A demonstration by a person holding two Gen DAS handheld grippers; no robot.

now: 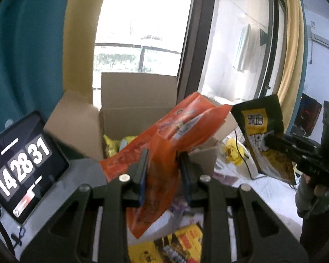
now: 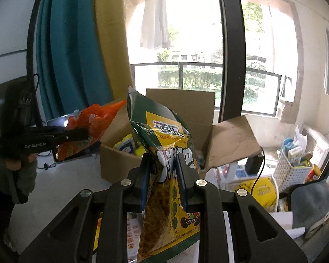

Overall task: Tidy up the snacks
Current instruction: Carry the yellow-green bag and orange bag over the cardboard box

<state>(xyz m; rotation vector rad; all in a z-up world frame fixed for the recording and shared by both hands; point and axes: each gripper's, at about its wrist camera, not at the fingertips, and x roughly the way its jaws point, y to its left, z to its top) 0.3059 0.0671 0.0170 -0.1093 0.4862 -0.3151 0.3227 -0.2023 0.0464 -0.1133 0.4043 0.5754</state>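
My left gripper [image 1: 164, 171] is shut on an orange snack bag [image 1: 164, 135], held up in front of the open cardboard box [image 1: 138, 100]. From the right wrist view the same orange snack bag [image 2: 92, 127] hangs left of the cardboard box [image 2: 114, 160], pinched by the left gripper [image 2: 85, 134]. My right gripper [image 2: 163, 179] is shut on a green and yellow snack bag [image 2: 164, 144], raised before the box. That green and yellow snack bag [image 1: 267, 135] and the right gripper [image 1: 272, 141] appear at the right of the left wrist view. Yellow packets lie inside the box.
A tablet [image 1: 22, 166] showing clock digits leans at the left on the white table [image 1: 269, 195]. More snack packets [image 1: 182, 241] lie below my left gripper. A white basket [image 2: 294, 166] with items, a grey cloth [image 2: 311, 203] and a yellow bag [image 2: 261, 190] stand right of the box.
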